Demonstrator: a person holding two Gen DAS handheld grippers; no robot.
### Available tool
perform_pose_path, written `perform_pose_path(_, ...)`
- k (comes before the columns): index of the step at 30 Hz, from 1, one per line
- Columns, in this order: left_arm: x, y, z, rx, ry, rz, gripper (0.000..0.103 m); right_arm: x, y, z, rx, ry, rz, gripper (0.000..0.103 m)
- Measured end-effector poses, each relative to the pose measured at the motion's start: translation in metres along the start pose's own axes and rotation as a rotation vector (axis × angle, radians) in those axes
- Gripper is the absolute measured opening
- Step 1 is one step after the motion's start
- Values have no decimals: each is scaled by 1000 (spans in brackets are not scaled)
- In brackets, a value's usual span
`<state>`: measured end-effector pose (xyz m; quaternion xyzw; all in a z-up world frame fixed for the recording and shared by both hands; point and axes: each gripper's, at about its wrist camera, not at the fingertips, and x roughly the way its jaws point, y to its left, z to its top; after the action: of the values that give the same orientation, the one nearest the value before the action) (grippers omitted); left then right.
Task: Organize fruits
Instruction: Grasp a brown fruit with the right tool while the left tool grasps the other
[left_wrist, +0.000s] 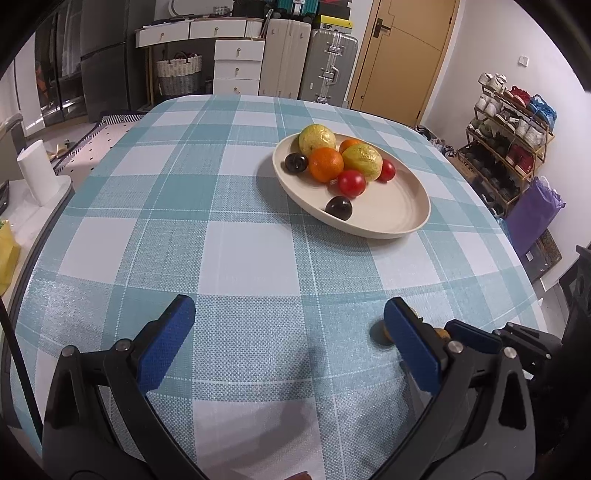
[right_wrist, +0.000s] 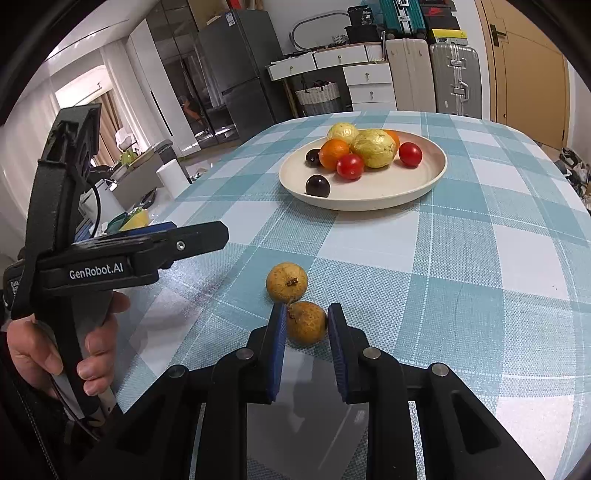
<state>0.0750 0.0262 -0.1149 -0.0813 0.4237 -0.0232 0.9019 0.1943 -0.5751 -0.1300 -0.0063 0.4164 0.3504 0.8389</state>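
A small, round, brownish-yellow fruit with a dried stem end (right_wrist: 306, 323) sits low in the centre of the right wrist view, pinched between the blue pads of the right gripper (right_wrist: 306, 328), whose jaws have drawn in until both pads press its sides. It appears to rest on the teal-and-white checked tablecloth (right_wrist: 461, 280). A second fruit of the same kind (right_wrist: 287, 282) lies just beyond and up-left of it, touching or nearly touching the left pad.

Farther up the frame, well apart from both, stands the wide cream-coloured shallow plate (right_wrist: 369, 199), carrying two pale yellow-green wrinkled fruits, oranges, two red tomatoes and two dark plums, with bare room at its near right.

The step in hand looks to be the lift toward that plate. Done well, it would mean raising the fruit straight up first, so the neighbour is not rolled away, keeping the squeeze gentle on the soft skin, then setting it down on the plate's bare part rather than on the pile.

At the left of the same view a person's hand (right_wrist: 66, 354) holds the left gripper (left_wrist: 288, 332); in its own view, at the bottom of the frame, its jaws stand wide apart above the cloth, gripping nothing.
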Motion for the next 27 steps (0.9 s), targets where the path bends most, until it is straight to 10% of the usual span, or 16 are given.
perform_pose_path(27, 26, -54, -5, 163, 57, -149, 101, -32, -49, 17, 98, -108, -32, 23)
